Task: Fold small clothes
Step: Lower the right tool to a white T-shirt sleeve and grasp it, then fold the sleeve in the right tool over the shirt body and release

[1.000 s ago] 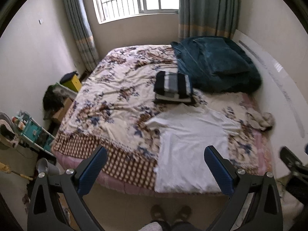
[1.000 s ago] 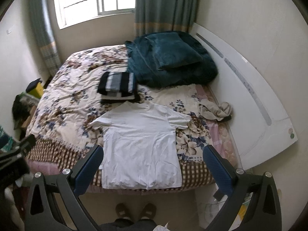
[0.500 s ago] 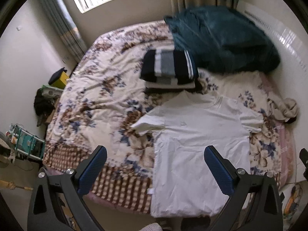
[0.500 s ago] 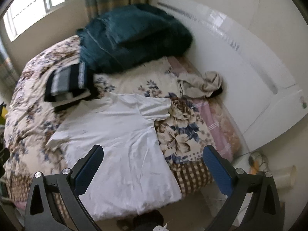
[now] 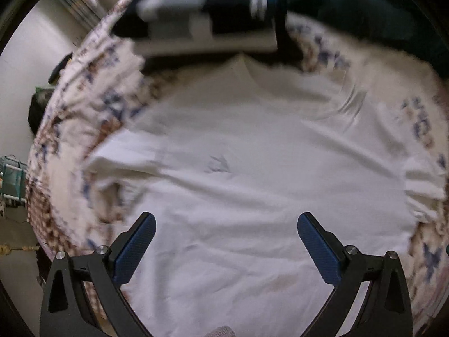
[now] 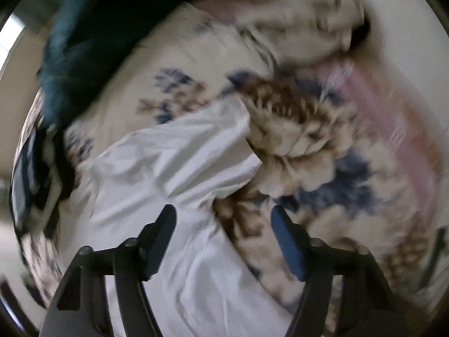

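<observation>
Left wrist view showed my left gripper (image 5: 226, 238) with jaws wide apart above the white T-shirt (image 5: 252, 168), which lay flat on the floral bed (image 5: 92, 104) below a folded striped stack (image 5: 213, 8). My right gripper (image 6: 223, 233), jaws apart and empty, hung by the shirt's sleeve (image 6: 202, 146).

A home bedroom. A bed (image 5: 92, 106) with a floral-print bedspread (image 6: 308, 140) fills both views, with a dark teal quilt (image 6: 92, 42) bunched at its far side and a stack of folded clothes (image 5: 213, 14) lying on it. A striped window curtain (image 5: 81, 8) hangs against a plain wall beyond the bed.
</observation>
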`<act>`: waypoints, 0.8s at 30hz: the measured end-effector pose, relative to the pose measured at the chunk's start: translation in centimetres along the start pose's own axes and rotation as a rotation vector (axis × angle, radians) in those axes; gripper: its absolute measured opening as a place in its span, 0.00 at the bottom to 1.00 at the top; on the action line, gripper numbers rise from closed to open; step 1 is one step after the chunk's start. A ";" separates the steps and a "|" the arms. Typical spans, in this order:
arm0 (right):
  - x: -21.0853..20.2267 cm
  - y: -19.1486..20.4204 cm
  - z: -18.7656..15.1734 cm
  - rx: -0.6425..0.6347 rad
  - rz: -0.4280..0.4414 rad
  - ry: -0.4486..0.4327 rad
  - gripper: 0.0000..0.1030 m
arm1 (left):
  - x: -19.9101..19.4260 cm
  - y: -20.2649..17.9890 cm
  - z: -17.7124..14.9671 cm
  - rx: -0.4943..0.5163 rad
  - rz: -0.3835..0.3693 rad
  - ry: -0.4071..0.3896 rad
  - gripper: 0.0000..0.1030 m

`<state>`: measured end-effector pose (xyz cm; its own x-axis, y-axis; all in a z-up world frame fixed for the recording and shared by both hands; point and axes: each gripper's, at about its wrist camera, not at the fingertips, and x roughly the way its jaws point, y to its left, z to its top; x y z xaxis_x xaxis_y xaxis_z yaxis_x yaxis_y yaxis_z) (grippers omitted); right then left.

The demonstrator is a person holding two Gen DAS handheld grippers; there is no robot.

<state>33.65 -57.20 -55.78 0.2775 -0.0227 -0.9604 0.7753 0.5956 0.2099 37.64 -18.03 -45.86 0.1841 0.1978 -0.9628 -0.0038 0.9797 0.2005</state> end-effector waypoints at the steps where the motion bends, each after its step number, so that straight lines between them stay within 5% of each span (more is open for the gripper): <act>1: 2.0 -0.8 0.6 0.045 0.015 0.016 0.68 | 1.5 -0.7 0.0 0.001 -0.005 0.017 1.00; 6: 10.1 -4.3 1.6 0.295 0.159 0.096 0.68 | 5.9 -3.3 -0.1 0.016 -0.027 0.054 1.00; 8: 11.2 -4.4 1.3 0.349 0.208 0.048 0.66 | 6.4 -3.6 -0.1 0.011 -0.033 0.058 1.00; 11: 11.4 -3.4 0.7 0.353 0.190 -0.018 0.12 | 6.6 -3.4 -0.2 -0.010 -0.044 0.062 1.00; 13: 11.1 -2.1 0.6 0.305 0.156 -0.058 0.08 | 6.2 -2.8 0.0 -0.029 -0.054 0.056 1.00; 18: 7.0 8.8 -1.0 -0.186 0.003 -0.263 0.07 | 4.8 0.1 0.6 -0.082 -0.047 0.007 1.00; 24: 7.8 21.7 -11.0 -0.811 -0.075 -0.357 0.07 | 4.4 4.9 1.0 -0.164 -0.003 -0.013 1.00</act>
<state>46.39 -35.64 -60.77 0.5075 -0.2531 -0.8237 0.1962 0.9647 -0.1756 39.39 -12.41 -48.95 0.1965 0.1954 -0.9608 -0.1634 0.9728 0.1644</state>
